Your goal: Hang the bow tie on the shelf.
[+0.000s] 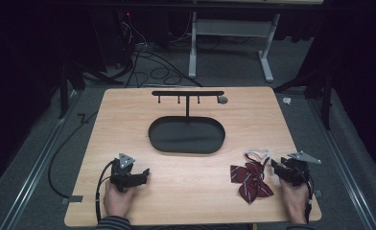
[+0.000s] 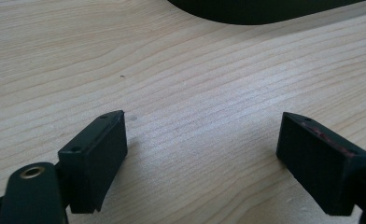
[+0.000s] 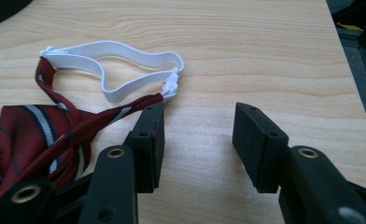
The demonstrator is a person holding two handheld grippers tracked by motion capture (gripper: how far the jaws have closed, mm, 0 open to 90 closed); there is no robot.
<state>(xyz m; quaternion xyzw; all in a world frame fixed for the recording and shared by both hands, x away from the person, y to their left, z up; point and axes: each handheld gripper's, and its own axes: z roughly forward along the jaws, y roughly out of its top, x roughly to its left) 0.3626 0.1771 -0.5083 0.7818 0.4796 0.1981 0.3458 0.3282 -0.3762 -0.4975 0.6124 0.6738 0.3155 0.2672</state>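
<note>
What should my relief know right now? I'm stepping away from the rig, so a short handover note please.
Left gripper: open, on bare table, holding nothing.
Right gripper: open, nothing between its jaws; its left jaw sits beside the strap end.
Bow tie: striped red, flat on the table by the right gripper, white elastic strap looped loose.
Hook stand on its dark tray: hooks bare.
Done: nothing gripped yet.
Left: probably grasp the bow tie and hang it.
</note>
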